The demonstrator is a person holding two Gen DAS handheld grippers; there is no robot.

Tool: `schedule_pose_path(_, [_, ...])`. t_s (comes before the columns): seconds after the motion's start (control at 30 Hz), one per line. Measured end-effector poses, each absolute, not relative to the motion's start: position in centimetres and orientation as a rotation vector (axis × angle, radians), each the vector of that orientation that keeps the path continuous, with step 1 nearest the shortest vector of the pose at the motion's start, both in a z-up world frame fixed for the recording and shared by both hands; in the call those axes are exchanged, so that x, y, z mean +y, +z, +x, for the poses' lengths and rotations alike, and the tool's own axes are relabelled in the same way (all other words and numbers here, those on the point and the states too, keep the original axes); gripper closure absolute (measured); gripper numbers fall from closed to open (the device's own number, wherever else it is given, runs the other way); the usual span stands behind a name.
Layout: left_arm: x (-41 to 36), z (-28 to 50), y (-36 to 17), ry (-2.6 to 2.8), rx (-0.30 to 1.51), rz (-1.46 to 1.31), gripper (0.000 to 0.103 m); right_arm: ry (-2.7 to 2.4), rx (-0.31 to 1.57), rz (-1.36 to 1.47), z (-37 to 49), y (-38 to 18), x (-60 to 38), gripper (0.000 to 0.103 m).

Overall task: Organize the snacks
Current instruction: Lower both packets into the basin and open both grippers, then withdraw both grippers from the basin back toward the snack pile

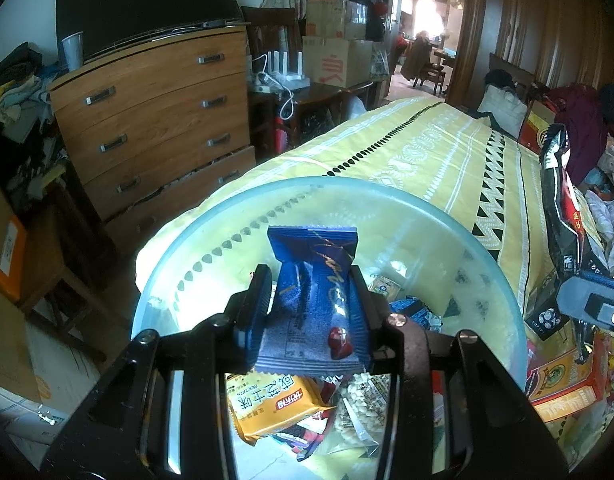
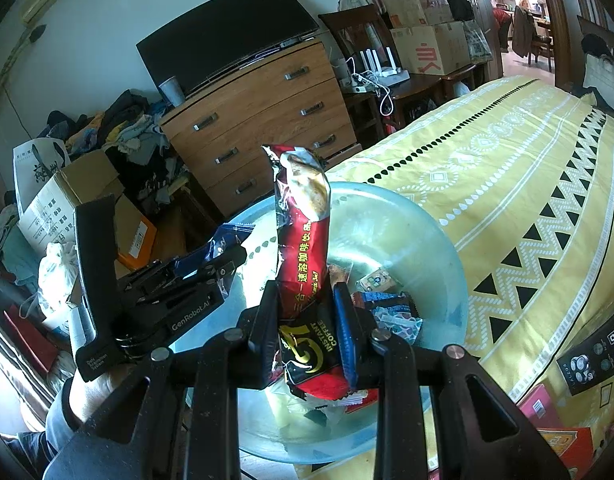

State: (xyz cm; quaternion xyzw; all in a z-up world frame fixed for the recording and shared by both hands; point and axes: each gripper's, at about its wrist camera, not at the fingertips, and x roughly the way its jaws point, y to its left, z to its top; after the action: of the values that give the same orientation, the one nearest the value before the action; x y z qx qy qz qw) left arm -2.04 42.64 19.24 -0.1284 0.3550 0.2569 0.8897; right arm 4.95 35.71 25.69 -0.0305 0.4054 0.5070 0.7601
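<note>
While my left gripper (image 1: 311, 296) clamps a blue snack packet (image 1: 315, 304) at frame center over the glass bowl (image 1: 503, 280) of snacks, my right gripper (image 2: 307, 316) pinches a red instant coffee stick (image 2: 303, 264) upright, center frame, above that bowl on the yellow bedspread (image 2: 507, 184).

Matte black two-finger left gripper (image 2: 227, 264) marked "GenRobot.AI", blue-padded black right gripper (image 2: 307, 320) with silver screws, grey sleeve (image 2: 63, 416)
</note>
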Motion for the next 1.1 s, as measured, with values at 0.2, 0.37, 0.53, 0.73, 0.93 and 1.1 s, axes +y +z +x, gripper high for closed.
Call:
schedule_pose_path(0.2, [42.8, -2.2, 18.9, 0.545, 0.749, -0.273, 0.049, 1.097, 0.898, -0.069, 5.0, 25.2, 35.9, 0.07])
schedule_pose_path(0.37, [42.7, -2.2, 18.9, 0.551, 0.752, -0.267, 0.045, 1.099, 0.897, -0.066, 5.0, 25.2, 35.6, 0.07])
schedule_pose_path(0.53, [42.4, -2.2, 19.0, 0.569, 0.75, -0.264, 0.031, 1.105, 0.866, -0.071, 4.0, 25.9, 35.0, 0.065])
schedule_pose_path(0.73, [40.5, -3.1, 19.9, 0.551, 0.714, -0.249, 0.025, 1.065, 0.711, -0.155, 0.3, 27.6, 32.2, 0.05])
schedule_pose_path(0.93, [32.9, -4.1, 21.6, 0.345, 0.629, -0.156, 0.025, 0.88, 0.598, -0.23, -5.2, 24.3, 22.7, 0.014])
schedule_pose_path(1.1, [21.4, -3.9, 22.6, 0.032, 0.596, -0.057, 0.023, 0.705, 0.694, -0.205, -8.4, 18.1, 11.4, 0.014])
